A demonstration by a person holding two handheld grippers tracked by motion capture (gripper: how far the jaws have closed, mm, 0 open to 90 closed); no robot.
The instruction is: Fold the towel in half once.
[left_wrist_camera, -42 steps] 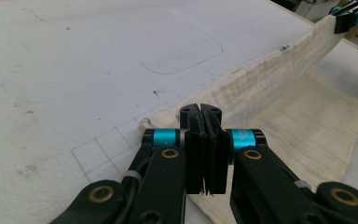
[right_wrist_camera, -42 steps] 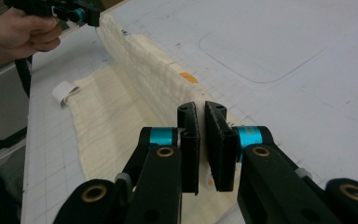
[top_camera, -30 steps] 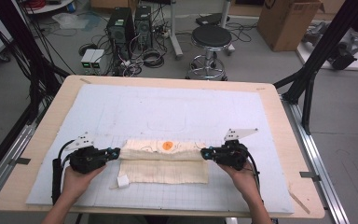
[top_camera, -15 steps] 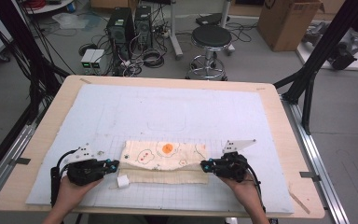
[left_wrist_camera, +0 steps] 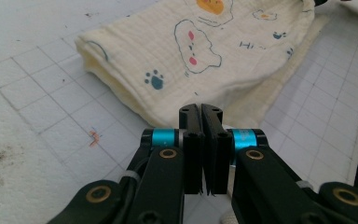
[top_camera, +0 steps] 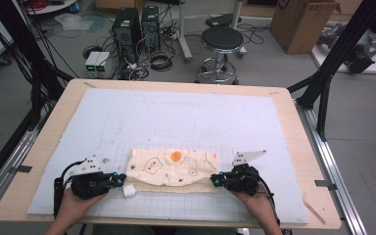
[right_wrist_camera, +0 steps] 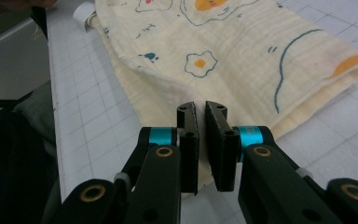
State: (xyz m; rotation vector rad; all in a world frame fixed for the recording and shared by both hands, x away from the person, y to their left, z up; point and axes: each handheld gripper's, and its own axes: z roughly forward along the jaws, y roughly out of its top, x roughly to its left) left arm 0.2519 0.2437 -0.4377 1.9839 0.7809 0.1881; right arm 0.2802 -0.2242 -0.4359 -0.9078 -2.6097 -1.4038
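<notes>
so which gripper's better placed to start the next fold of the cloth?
Probably neither. The left gripper and right gripper sit level at opposite ends of the folded cloth, both shut at its near edge. Likely a two-handed move.

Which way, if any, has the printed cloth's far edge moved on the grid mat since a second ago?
Yes. The cloth has been folded toward the person: its far edge now lies nearer the table's near edge, over fewer grid rows.

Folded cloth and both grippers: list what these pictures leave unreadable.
- Cloth: its inner layers are covered by the printed top fold in the high view.
- Cloth's near edge: the left gripper and right gripper block it in their own views, so whether fabric is pinched is unclear.
- White tag: too small to read in the high view.
</notes>
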